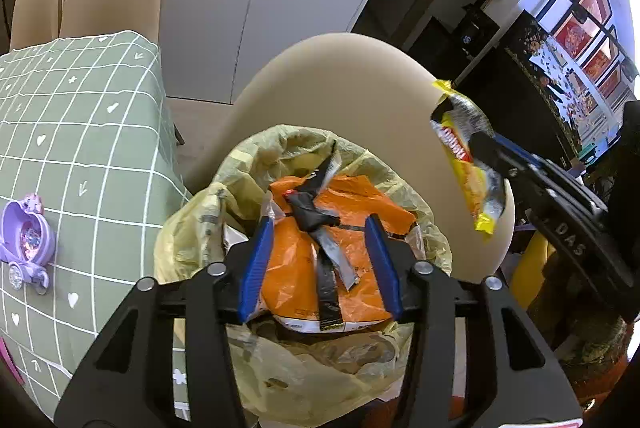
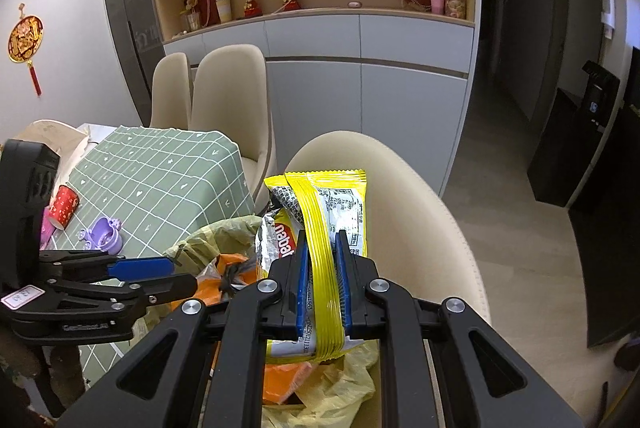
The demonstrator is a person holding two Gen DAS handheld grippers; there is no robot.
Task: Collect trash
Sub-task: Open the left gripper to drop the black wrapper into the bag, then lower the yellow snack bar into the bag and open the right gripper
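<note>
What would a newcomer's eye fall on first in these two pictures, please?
Probably the yellow snack wrapper, clamped in the right gripper above the bin. Next, the bin's yellowish bag beside the green checked table, with an orange wrapper on top, framed by the left gripper with its jaws apart. A purple toy carriage sits on the table.

The bin bag (image 1: 240,164) is open at the top but stuffed — an orange bag (image 1: 352,212) fills its mouth; a chair back (image 1: 340,88) stands close behind it; the worktop (image 1: 80,132) edge blocks the left; floor (image 2: 500,180) is free on the right.
</note>
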